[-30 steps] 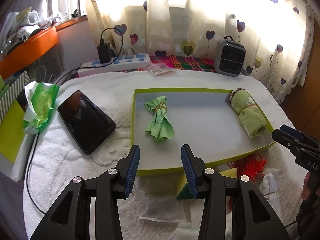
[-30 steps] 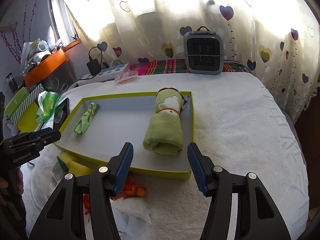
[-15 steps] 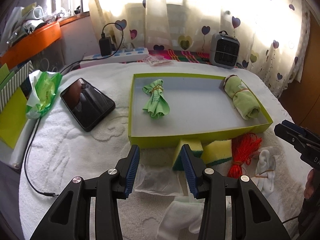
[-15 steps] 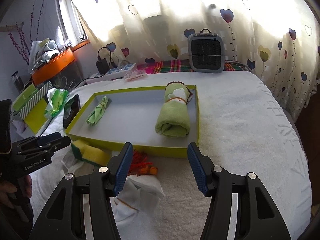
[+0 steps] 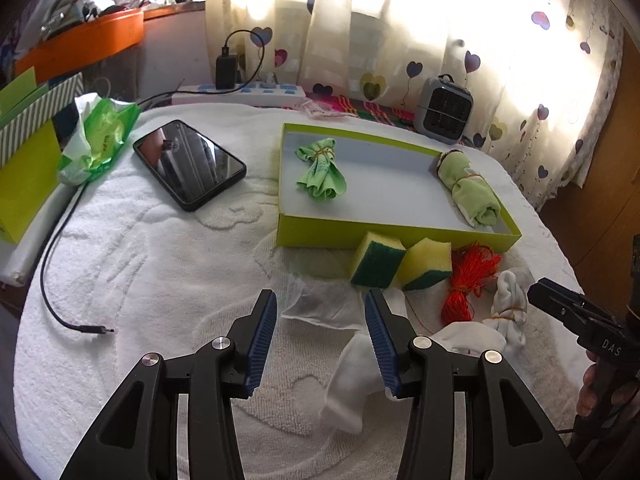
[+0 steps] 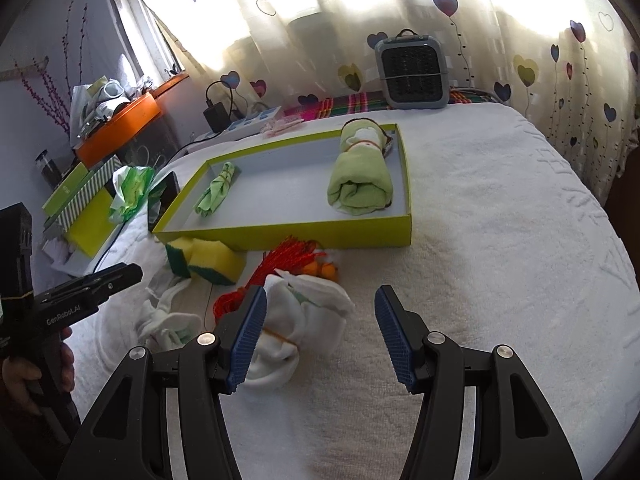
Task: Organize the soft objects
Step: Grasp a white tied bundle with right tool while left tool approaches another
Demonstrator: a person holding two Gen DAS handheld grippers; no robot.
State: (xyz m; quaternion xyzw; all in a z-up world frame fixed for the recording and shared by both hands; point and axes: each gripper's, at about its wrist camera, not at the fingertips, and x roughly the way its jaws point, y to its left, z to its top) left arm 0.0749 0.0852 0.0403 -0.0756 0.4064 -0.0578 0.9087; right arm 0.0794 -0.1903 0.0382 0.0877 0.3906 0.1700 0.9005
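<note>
A lime-green tray (image 5: 316,236) holds a tied green cloth (image 5: 322,170) and a rolled green towel (image 5: 470,188). In front of it lie two yellow-green sponges (image 5: 378,260), an orange cord bundle (image 5: 468,276), a tied white sock bundle (image 6: 304,320) and a loose white sock (image 5: 352,376). My left gripper (image 5: 320,300) hovers over a thin white sheet (image 5: 312,312), its jaws opening and gripping nothing. My right gripper (image 6: 320,292) is open above the sock bundle, which lies by its left finger (image 6: 248,328) with no pad pressing on it.
A black phone (image 5: 188,164), a green tissue pack (image 5: 100,140) and a loose charging cable (image 5: 52,272) lie at the left on the white towel-covered surface. A power strip (image 5: 240,94) and a small grey heater (image 6: 412,74) stand at the back by the curtain.
Both grippers have drawn back from the tray toward the near edge. The sponges, cord and socks have come into view. The left jaws stand slightly wider.
</note>
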